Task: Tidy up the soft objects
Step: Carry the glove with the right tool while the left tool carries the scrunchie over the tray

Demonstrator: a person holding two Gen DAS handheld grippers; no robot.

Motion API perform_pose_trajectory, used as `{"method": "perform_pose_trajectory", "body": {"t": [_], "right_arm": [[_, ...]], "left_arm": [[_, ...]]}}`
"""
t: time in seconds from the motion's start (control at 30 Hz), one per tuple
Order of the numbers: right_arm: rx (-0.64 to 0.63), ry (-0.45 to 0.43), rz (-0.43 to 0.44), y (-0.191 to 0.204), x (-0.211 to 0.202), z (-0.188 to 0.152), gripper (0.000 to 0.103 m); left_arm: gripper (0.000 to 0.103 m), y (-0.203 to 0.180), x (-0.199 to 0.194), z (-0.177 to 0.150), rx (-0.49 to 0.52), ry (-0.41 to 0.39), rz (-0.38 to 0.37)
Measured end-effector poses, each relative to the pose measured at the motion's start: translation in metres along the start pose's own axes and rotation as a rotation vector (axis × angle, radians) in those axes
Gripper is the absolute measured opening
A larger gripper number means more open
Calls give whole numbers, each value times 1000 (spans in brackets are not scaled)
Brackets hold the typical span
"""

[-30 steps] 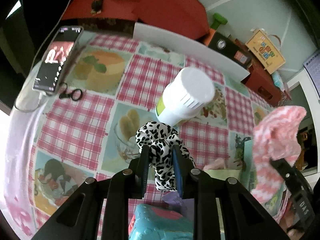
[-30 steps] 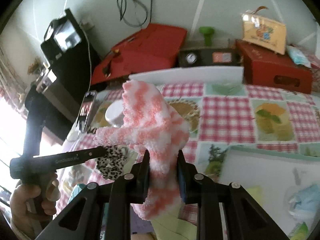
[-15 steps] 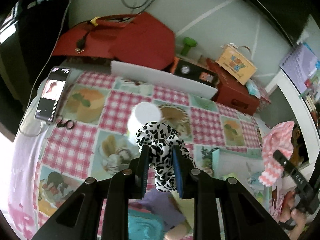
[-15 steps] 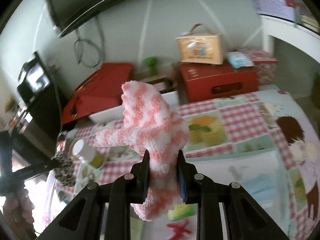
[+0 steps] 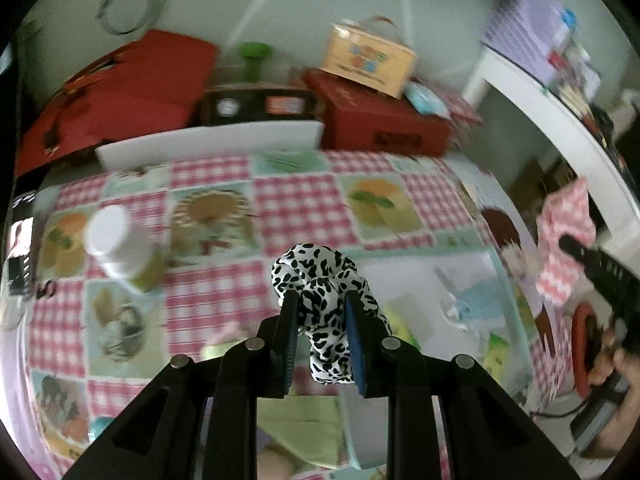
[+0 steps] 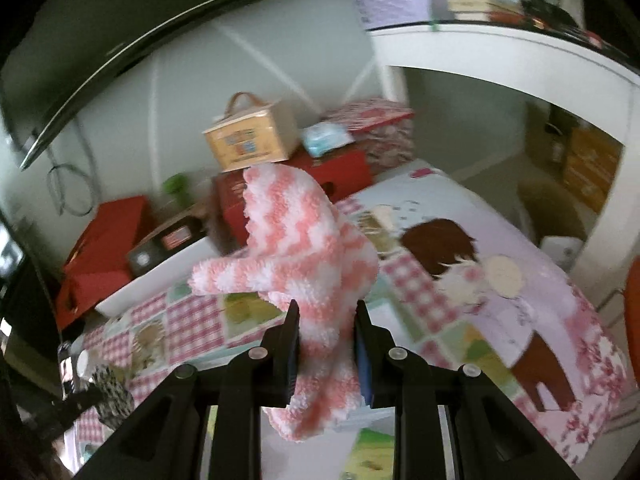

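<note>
My left gripper (image 5: 320, 312) is shut on a black-and-white spotted scrunchie (image 5: 324, 292) and holds it above the checked tablecloth (image 5: 296, 200). My right gripper (image 6: 325, 328) is shut on a fluffy pink-and-white sock (image 6: 304, 256) and holds it in the air. The sock also shows at the right edge of the left wrist view (image 5: 564, 232), held by the right gripper (image 5: 568, 242). The scrunchie shows small at the lower left of the right wrist view (image 6: 114, 396).
A white bottle (image 5: 116, 244) stands on the table at left. A pale tray (image 5: 436, 300) with small items lies below right of the scrunchie. Red boxes (image 5: 376, 120), a red bag (image 5: 120, 84) and a long white tray (image 5: 208, 144) line the far edge. A phone (image 5: 18, 256) lies at far left.
Both grippers have swung to the right and risen, each still holding its item. The bottle now sits further left in the left wrist view. The right wrist view now faces the table's right end.
</note>
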State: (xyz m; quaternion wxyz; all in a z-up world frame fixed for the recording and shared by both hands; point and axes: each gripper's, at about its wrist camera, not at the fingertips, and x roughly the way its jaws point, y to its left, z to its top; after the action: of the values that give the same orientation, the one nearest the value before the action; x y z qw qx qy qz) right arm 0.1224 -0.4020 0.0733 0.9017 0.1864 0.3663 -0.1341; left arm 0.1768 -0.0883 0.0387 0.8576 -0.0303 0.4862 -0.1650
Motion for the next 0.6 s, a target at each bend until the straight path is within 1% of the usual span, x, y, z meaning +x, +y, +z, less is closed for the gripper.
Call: {"method": "perform_pose_trajectory", "body": {"t": [0.17,0.3,0.43,0.6], "right_arm": [[51,14,-45,-28,3,1,25],[63,44,-76,-38,11,0,25],[68,68,-78,-41,18,-3,25],[45,103,-88,-35,30,-7,25]], "left_arm": [[23,-36,21,-7,84,43,-32],[24,-56,33,-13,128,61,-40],[24,-66,41,-14,134,69,-63],[24,-72,46,-16,132,58,-95]]}}
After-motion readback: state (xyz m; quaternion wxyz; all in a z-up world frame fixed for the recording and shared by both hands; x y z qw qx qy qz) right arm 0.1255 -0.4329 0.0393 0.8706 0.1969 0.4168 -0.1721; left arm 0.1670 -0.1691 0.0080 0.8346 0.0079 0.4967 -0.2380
